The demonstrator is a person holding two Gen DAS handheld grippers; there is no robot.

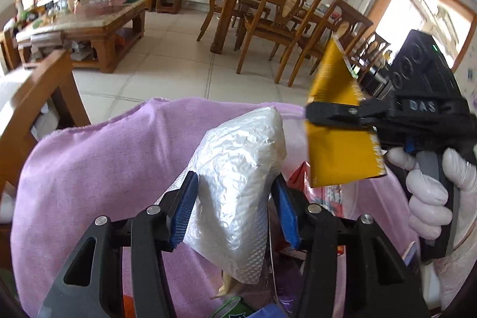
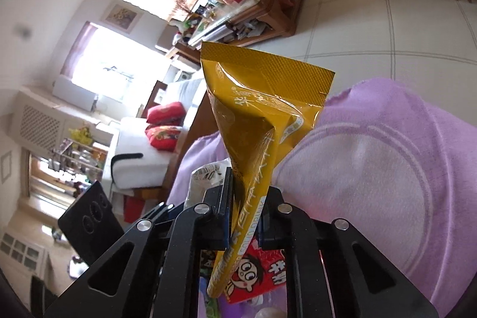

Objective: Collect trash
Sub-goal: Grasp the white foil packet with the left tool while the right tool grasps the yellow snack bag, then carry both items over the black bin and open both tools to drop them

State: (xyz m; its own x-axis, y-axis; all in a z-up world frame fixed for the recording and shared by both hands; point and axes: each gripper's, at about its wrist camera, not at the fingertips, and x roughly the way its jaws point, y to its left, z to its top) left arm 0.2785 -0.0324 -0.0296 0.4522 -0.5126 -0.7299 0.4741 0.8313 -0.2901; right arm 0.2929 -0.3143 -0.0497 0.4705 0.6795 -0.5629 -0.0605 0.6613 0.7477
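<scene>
Your right gripper (image 2: 244, 216) is clamped on a yellow wrapper (image 2: 256, 115), raised over the purple cloth (image 1: 89, 157). Your left gripper (image 1: 235, 207) grips a silver packet (image 1: 235, 178), just left of the wrapper, with more wrappers (image 2: 256, 273) beneath.

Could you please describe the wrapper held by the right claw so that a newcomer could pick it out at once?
Start at the purple cloth spread across the foreground. Above its right side, the right claw is shut on a flat yellow wrapper. Unlike the puffy, crinkled silver packet between the left claw's blue pads, it is glossy gold with printed lettering.
</scene>
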